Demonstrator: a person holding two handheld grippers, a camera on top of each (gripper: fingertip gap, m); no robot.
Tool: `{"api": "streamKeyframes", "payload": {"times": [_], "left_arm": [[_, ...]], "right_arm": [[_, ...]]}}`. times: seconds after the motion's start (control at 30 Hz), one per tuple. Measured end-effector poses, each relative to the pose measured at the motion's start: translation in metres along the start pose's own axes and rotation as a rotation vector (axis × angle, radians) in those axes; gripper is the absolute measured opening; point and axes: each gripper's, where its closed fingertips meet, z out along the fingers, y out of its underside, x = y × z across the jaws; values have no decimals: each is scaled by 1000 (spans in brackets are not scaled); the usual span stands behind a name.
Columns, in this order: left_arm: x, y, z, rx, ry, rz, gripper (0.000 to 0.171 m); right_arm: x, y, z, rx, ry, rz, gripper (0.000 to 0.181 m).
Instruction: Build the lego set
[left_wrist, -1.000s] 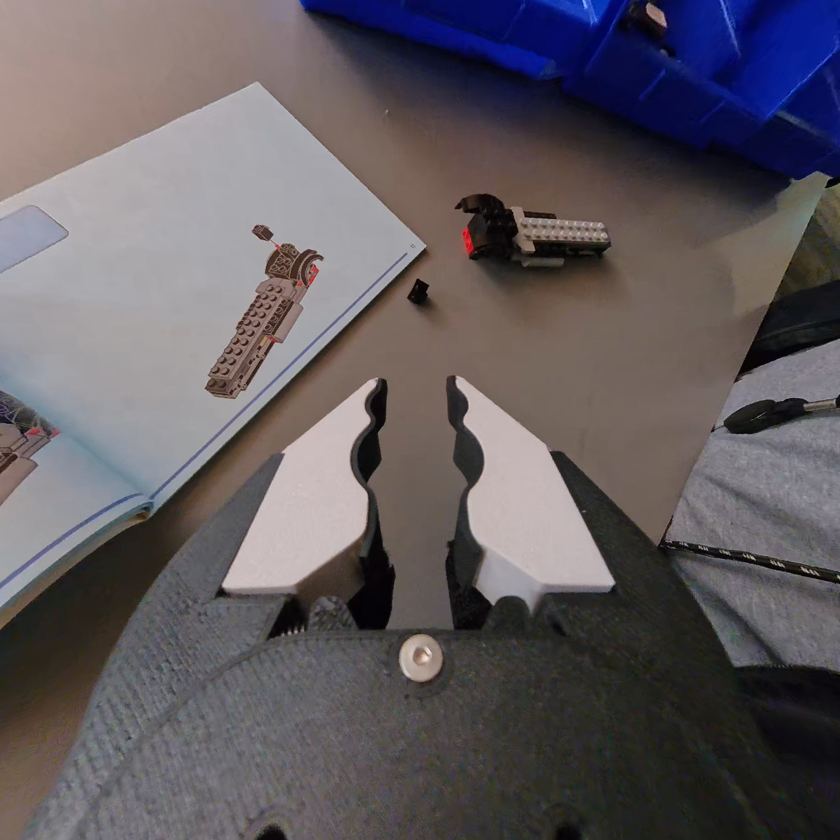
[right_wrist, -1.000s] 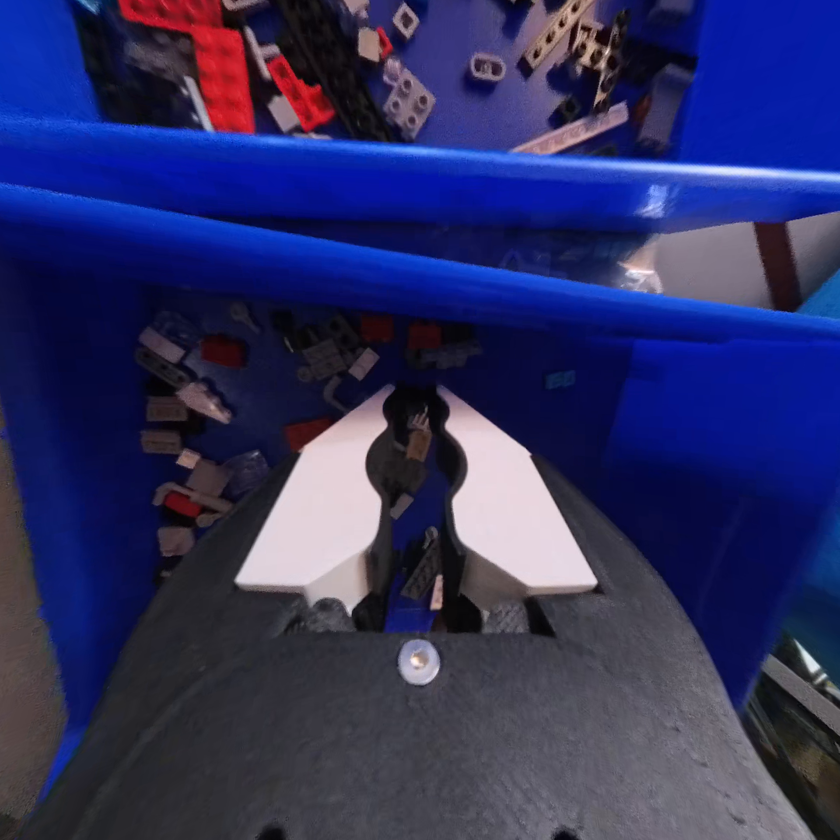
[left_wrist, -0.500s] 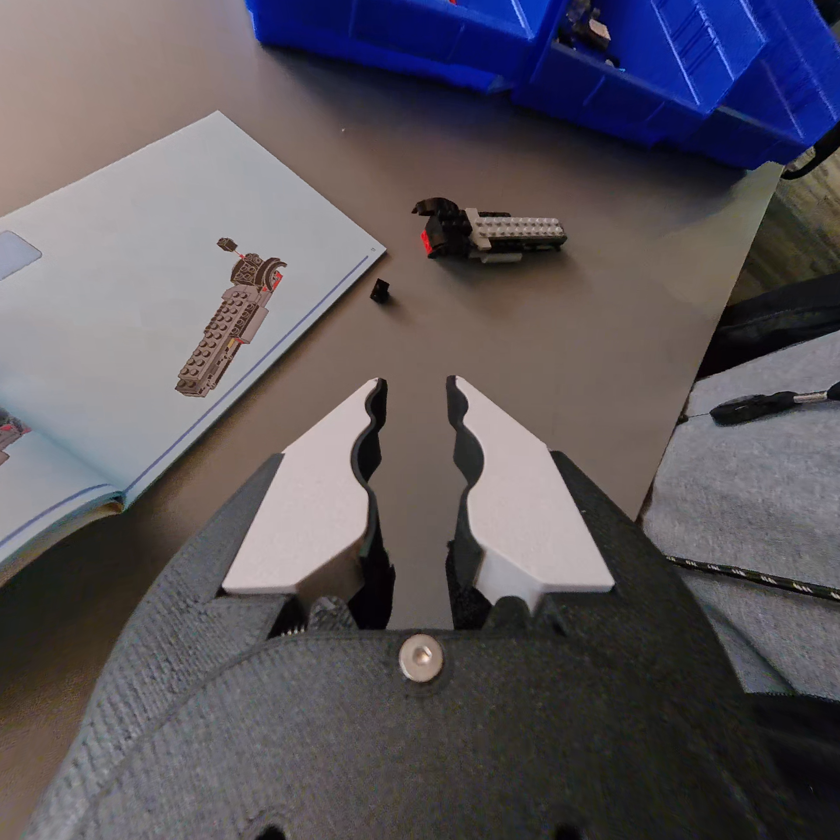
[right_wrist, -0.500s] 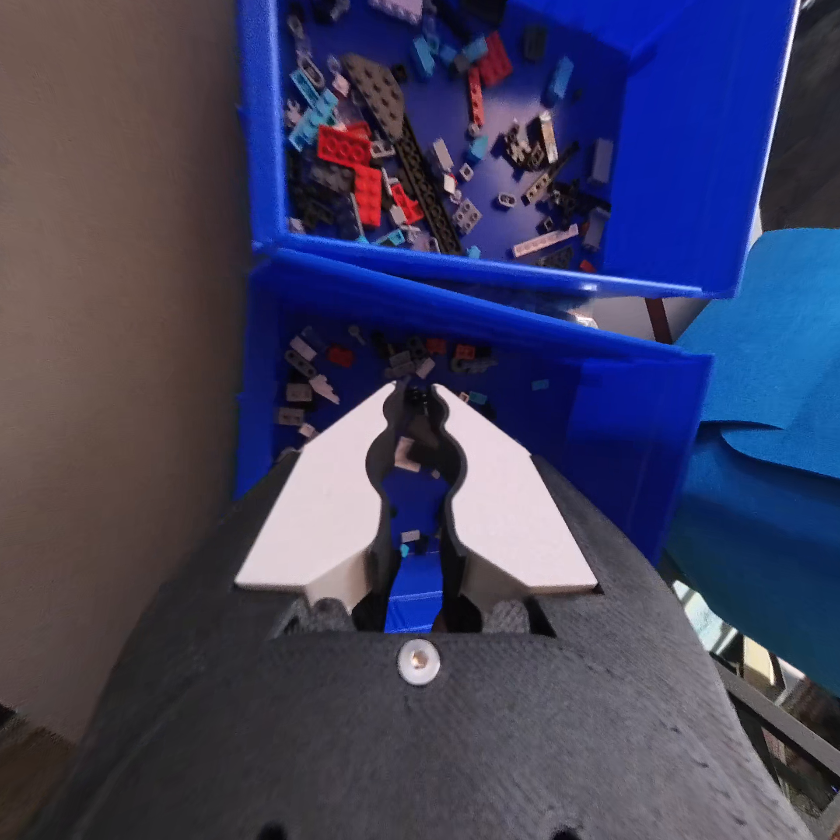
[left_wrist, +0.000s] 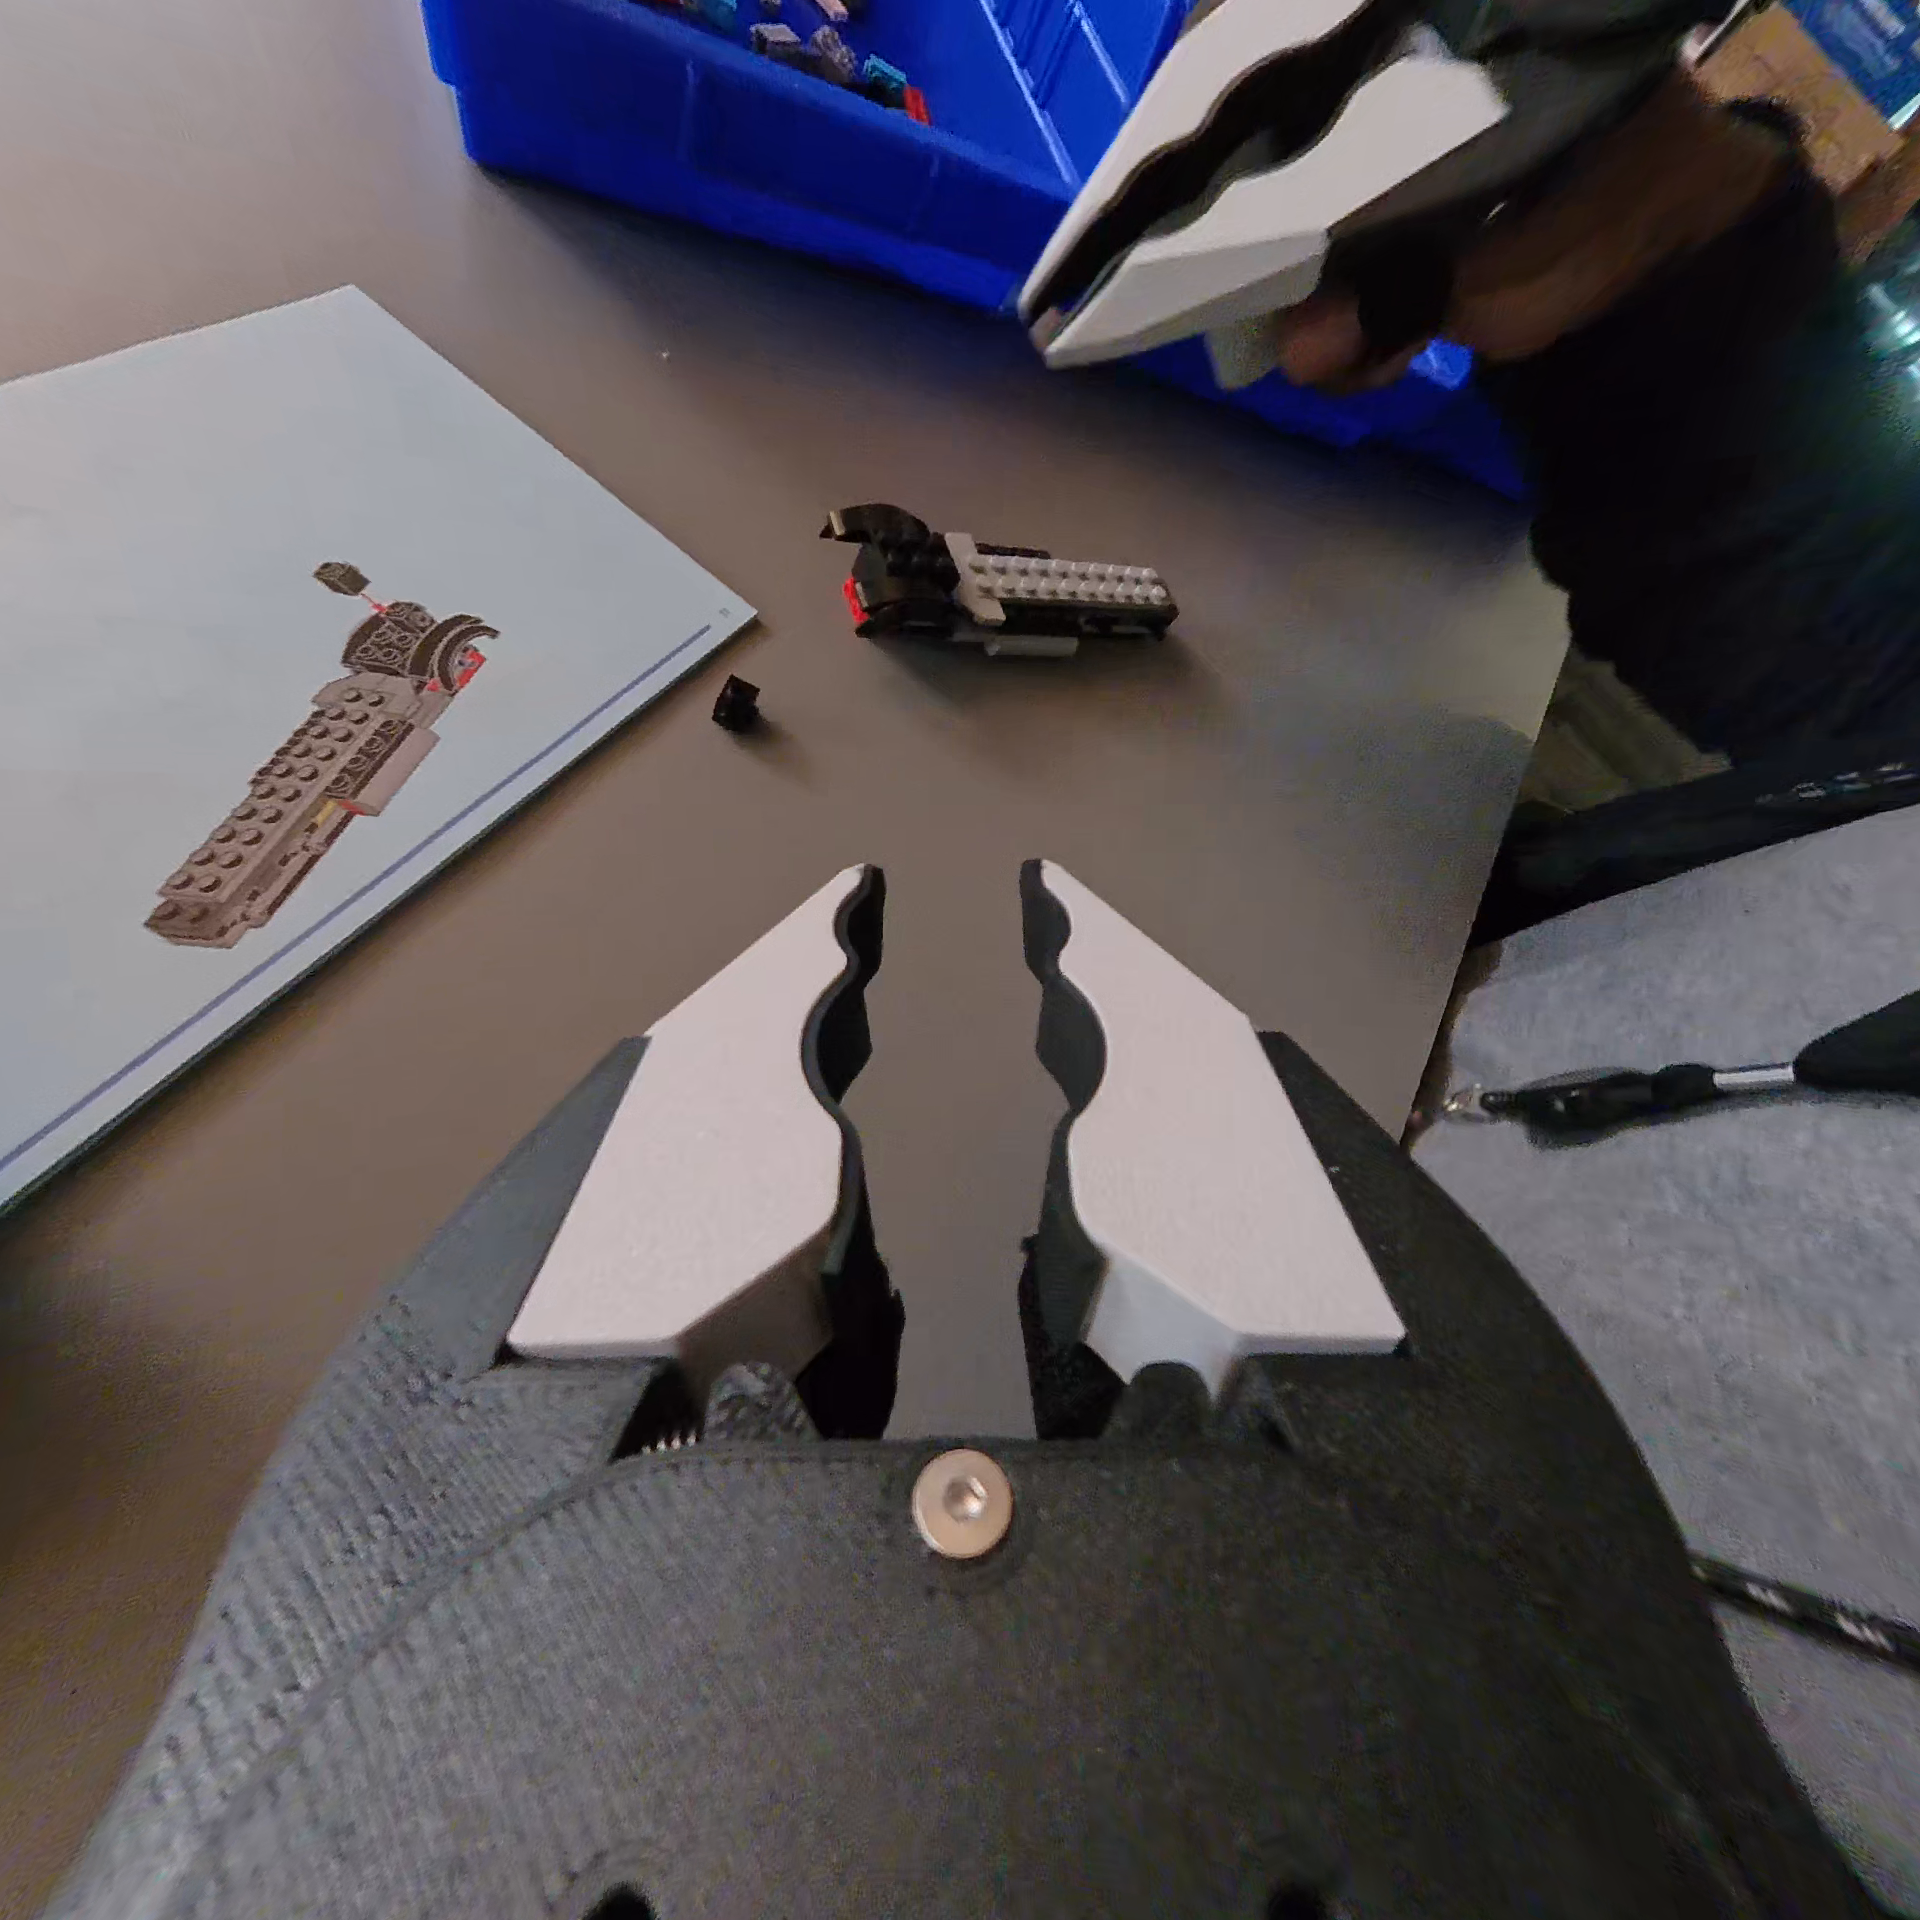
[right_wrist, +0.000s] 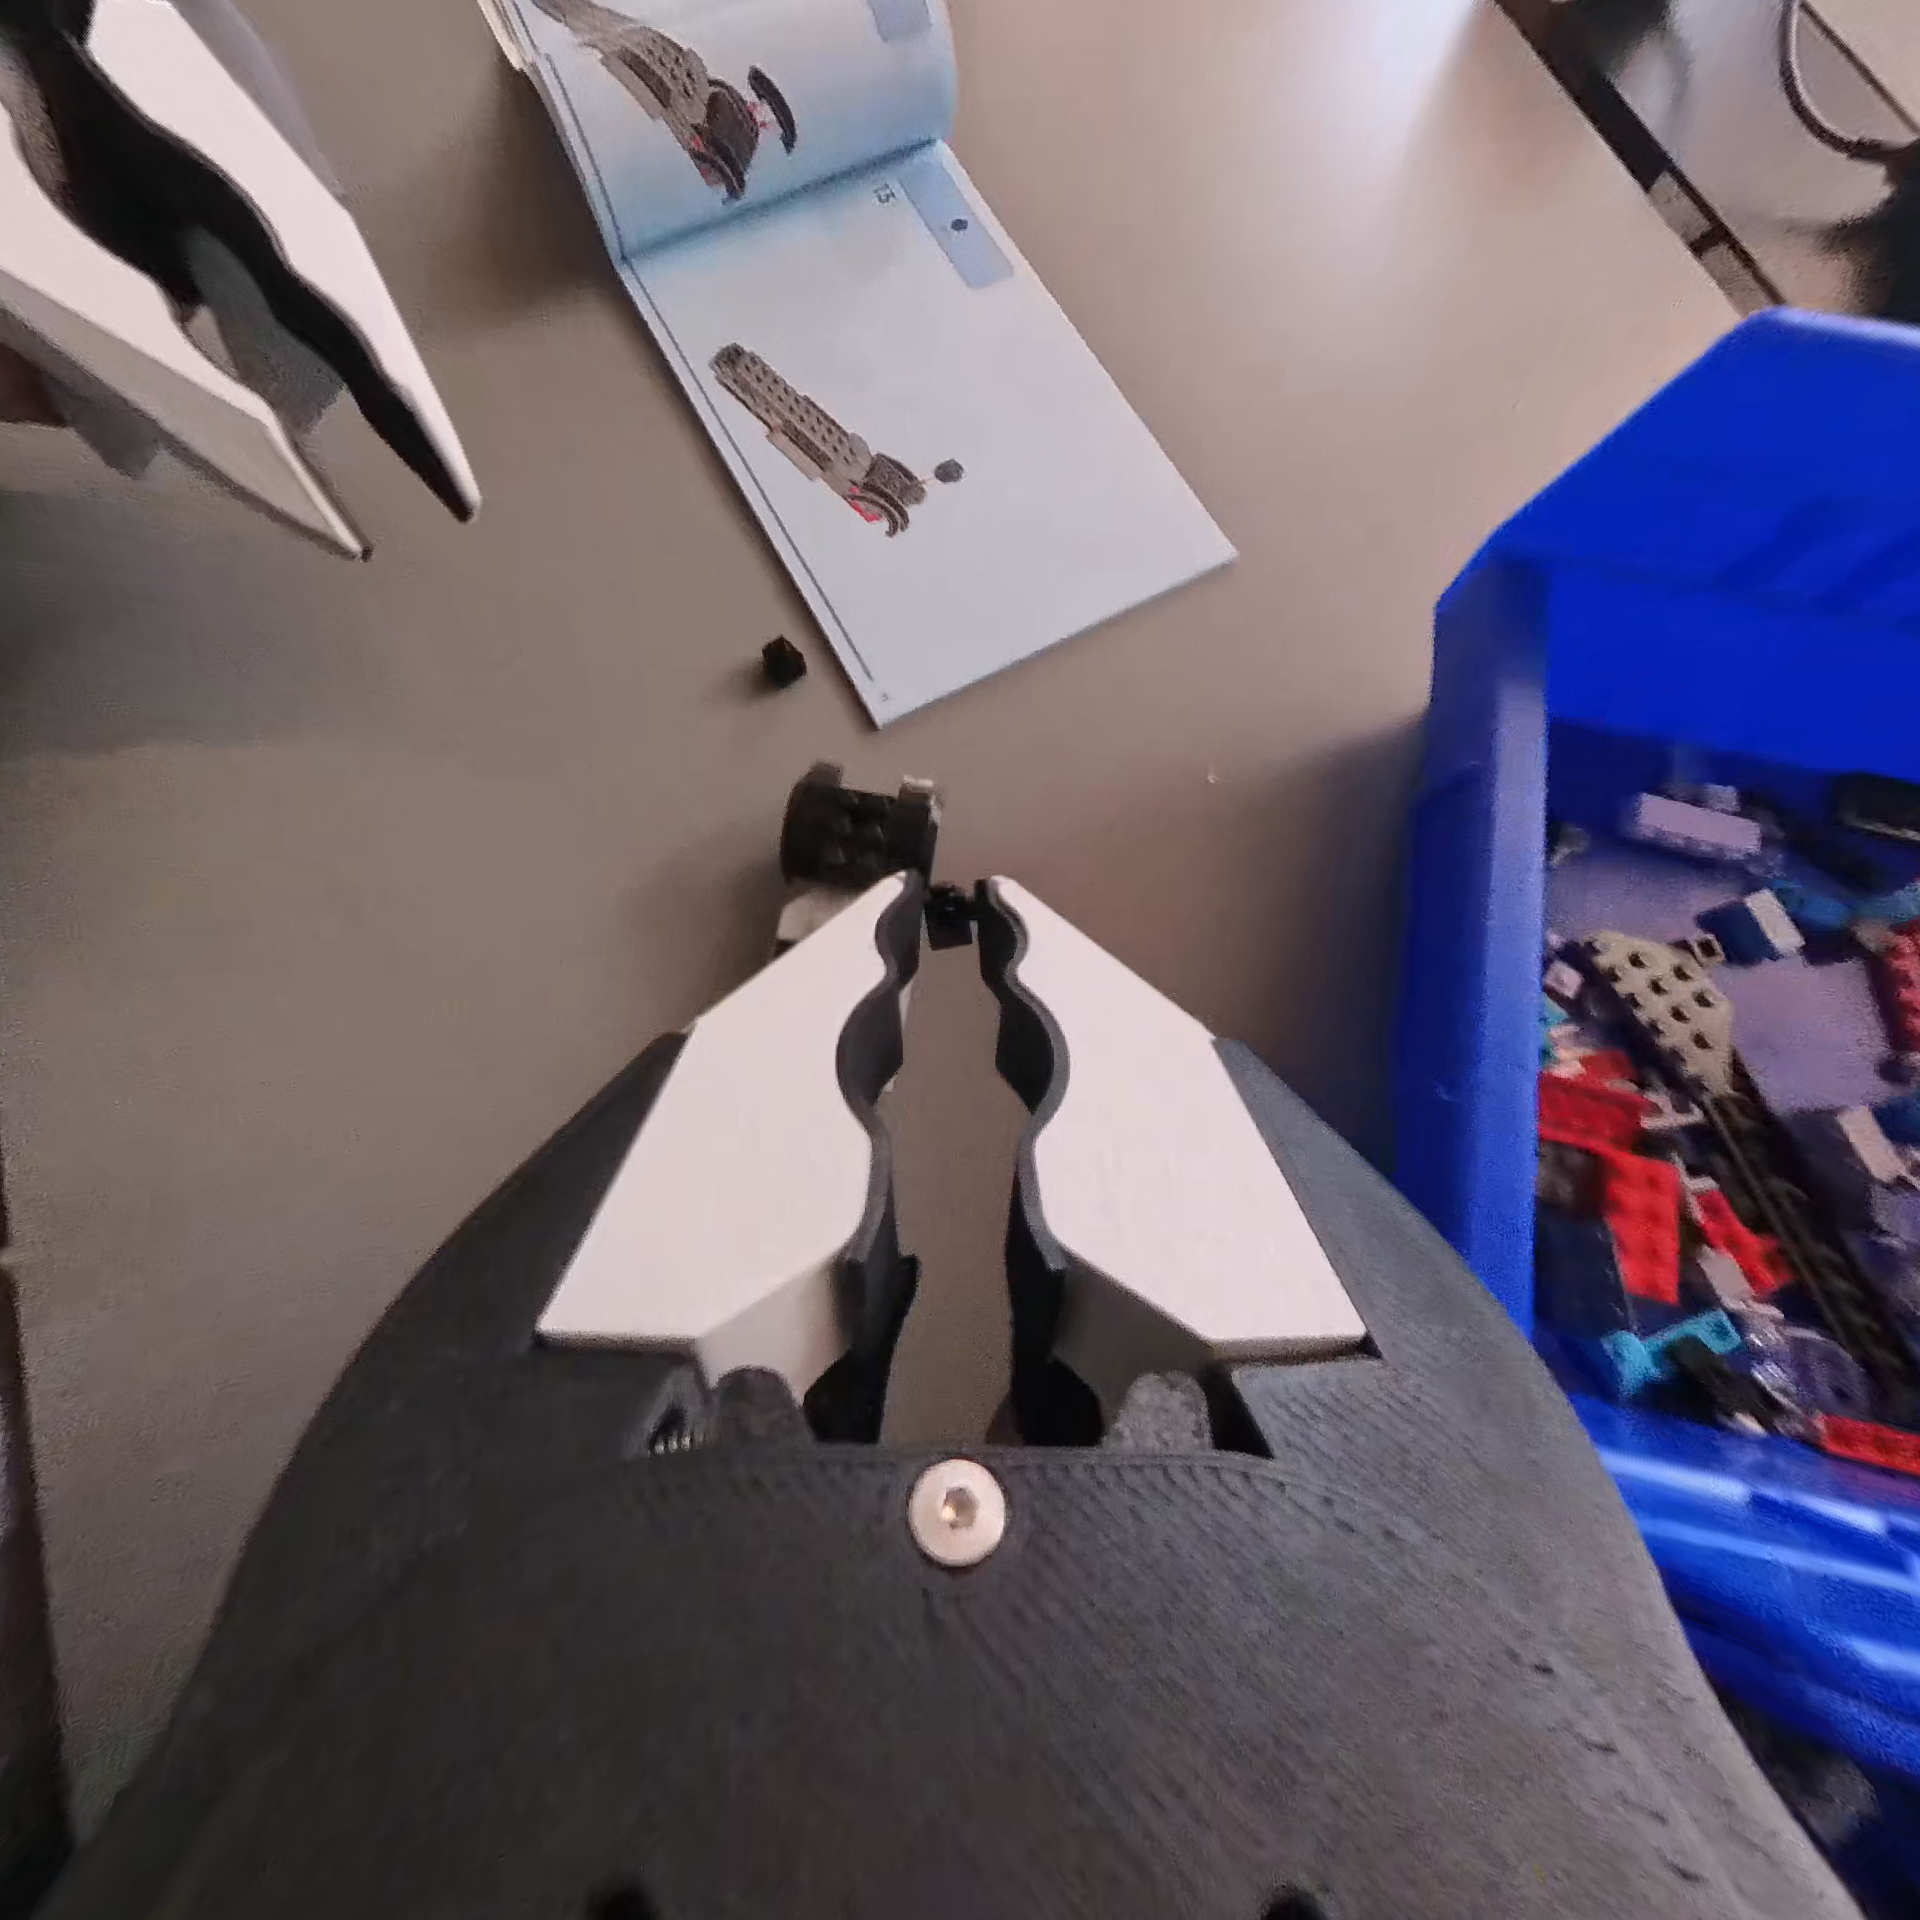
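Note:
The partly built black and grey lego model (left_wrist: 1008, 597) lies on the dark table (left_wrist: 1195, 831). A loose small black piece (left_wrist: 738, 701) lies beside it, near the corner of the open instruction booklet (left_wrist: 312, 644). My left gripper (left_wrist: 953, 873) is open and empty, held back from the model. My right gripper (right_wrist: 951, 888) is shut on a small black lego piece (right_wrist: 948, 925) at its fingertips, just above the model (right_wrist: 857, 831). The right gripper also shows in the left wrist view (left_wrist: 1044, 327), above and to the right of the model. The left gripper shows in the right wrist view (right_wrist: 416, 530).
Blue bins (left_wrist: 831, 135) with several loose bricks stand at the table's far side; one also shows in the right wrist view (right_wrist: 1507, 831). A person's grey-clad lap (left_wrist: 1714, 1247) and a black cord lie past the table's right edge. The left gripper's tips are roughly 15 cm from the right gripper's.
My right gripper came out of the blue bin with the small black piece between its pads and swung over the table to the model. My left gripper stayed open, shifting a little.

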Motion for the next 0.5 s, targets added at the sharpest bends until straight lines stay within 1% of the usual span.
{"api": "streamKeyframes", "payload": {"times": [0.07,0.17,0.37,0.5], "left_arm": [[0,0,3,2,3,-4,26],[-3,0,6,5,-1,-12,26],[-12,0,15,10,6,-38,27],[-16,4,20,-8,-11,-39,27]], "right_arm": [[2,2,13,8,-1,17,13],[-1,4,26,23,-49,36,13],[-2,9,43,28,-97,30,13],[5,17,52,5,-96,54,13]]}}
